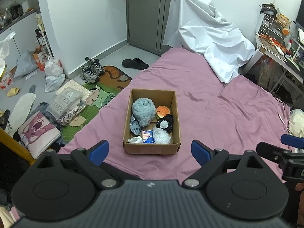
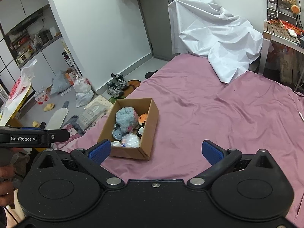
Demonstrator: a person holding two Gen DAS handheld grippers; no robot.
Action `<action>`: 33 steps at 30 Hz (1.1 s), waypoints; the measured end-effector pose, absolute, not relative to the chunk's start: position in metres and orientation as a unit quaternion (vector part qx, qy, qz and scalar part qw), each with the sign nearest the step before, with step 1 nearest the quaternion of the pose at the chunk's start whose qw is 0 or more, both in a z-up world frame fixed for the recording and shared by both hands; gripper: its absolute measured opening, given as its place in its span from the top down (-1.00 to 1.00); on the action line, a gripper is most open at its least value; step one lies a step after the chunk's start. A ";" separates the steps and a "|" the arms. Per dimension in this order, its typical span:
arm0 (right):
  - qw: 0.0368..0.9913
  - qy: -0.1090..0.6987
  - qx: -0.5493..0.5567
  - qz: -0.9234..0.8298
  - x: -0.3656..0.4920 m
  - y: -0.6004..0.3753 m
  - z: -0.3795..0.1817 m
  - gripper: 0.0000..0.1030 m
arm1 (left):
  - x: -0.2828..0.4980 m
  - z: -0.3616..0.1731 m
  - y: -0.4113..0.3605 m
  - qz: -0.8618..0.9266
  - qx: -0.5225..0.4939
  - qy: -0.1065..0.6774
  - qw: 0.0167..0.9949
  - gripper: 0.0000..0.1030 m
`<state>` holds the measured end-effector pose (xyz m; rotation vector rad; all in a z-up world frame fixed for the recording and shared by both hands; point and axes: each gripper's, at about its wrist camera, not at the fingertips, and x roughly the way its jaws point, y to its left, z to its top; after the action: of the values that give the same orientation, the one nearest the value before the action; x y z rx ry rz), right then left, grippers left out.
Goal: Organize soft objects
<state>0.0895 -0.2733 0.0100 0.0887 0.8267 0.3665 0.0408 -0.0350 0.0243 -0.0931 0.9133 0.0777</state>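
- Cardboard box [image 1: 152,121] is sitting on the pink bed sheet [image 1: 209,104], just beyond the left hand-held gripper [image 1: 150,152], lining up w/ the gap betw. its two blue pads; not touching.
- In the right wrist view the box [image 2: 131,125] is lying left of centre, its near left corner showing just behind the left pad of the right hand-held gripper [image 2: 156,151]; most of the gap is looking onto bare sheet [image 2: 209,114].
- Box is holding the soft things, all inside its walls:
- fluffy blue-grey plush [image 1: 142,112] is filling the far-left part
- small grey-blue toy [image 1: 135,127] is lying just beside it, nearer, against the left wall
- orange burger squishy [image 1: 163,111] is sitting at the far right
- black-and-white plush [image 1: 165,123] is lying just nearer than the burger, by the right wall
- white crinkly bag [image 1: 161,137] is resting at the near right corner
- small red-blue item [image 1: 147,135] and a white wad [image 1: 135,139] are lying along the near wall; can't tell what they are.
- Left hand-held gripper: jaws are standing wide, nothing betw. the pads, touching nothing.
- Right hand-held gripper: jaws are also standing wide and empty, hanging over the sheet.
- Each gripper is showing at the edge of the other's view, side by side, apart.
- White sheet-covered bulk [image 1: 207,38] is sitting at the far right of the bed, well apart from the box.
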 end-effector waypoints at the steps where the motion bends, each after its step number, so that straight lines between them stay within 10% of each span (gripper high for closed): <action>1: 0.899 0.399 0.042 0.178 0.088 -0.273 0.011 -1.00 | 0.040 0.025 -0.036 0.038 -0.042 0.440 0.896 -0.80; 33: 0.901 0.398 0.037 0.166 0.079 -0.266 0.014 -1.00 | 0.025 0.032 -0.031 0.036 -0.041 0.433 0.899 -0.80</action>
<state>0.0788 -0.2656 0.0137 0.0756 0.8232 0.3437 0.0247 -0.0315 0.0320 -0.0859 0.8973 0.0749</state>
